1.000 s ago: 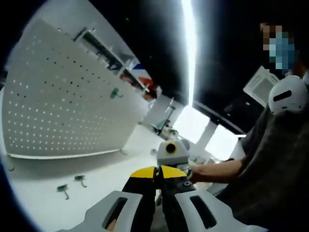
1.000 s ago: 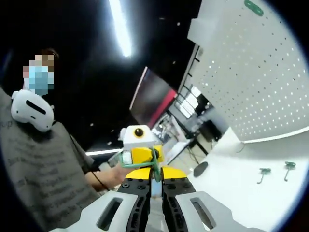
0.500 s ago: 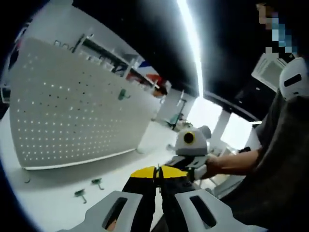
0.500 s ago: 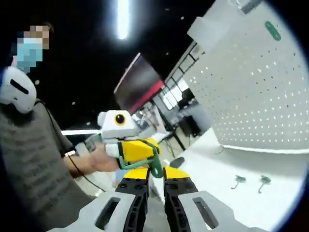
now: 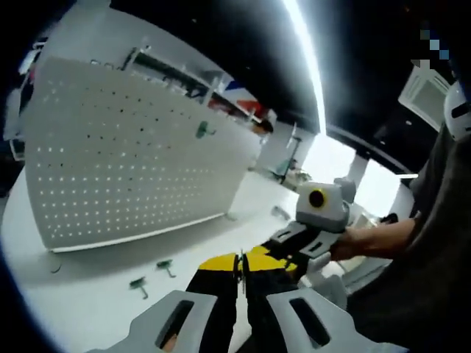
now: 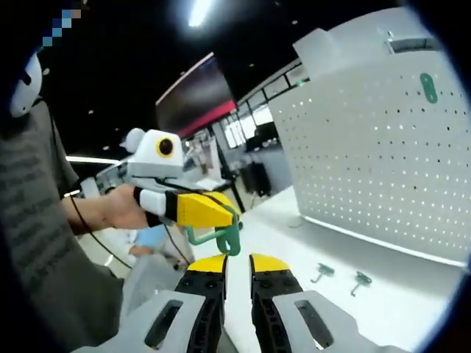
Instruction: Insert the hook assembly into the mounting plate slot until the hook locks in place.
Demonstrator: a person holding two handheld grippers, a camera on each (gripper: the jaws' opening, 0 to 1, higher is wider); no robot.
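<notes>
- Left tongs [image 6: 221, 215]: clenched on the green hook assembly [image 6: 223, 238]. It hangs from the yellow tips, just in front of your right tongs. In the left gripper view the left tongs' tips [image 5: 241, 259] meet on a thin sliver, which fits that grip.
- Right tongs [image 6: 237, 263]: jaws parted, with nothing between them. They sit just under the hook without touching it. My read is that they are standing by to steady it, not carrying it.
- Mounting plate [image 6: 383, 162]: a white perforated board standing upright at the far right of the surface [image 6: 401, 312]. It is well apart from the held hook. From the left tongs it shows far left [image 5: 132, 162].
- One green hook [image 6: 428, 87] is already seated high on the plate. It is a useful guide to how a locked hook should sit.
- Two spare hooks [image 6: 321, 272] [image 6: 360, 279] lie on the surface near the foot of the plate, apart from each other.
- Judgement: you are at the carry stage and insertion has not begun. The hook is held away from the plate, probably so its back tabs stay free to point at a slot.
- Next, close the gap to the plate with the tabs leading.
- Risk: the grip is on a narrow part, so the hook could swivel when it presses on the plate.
</notes>
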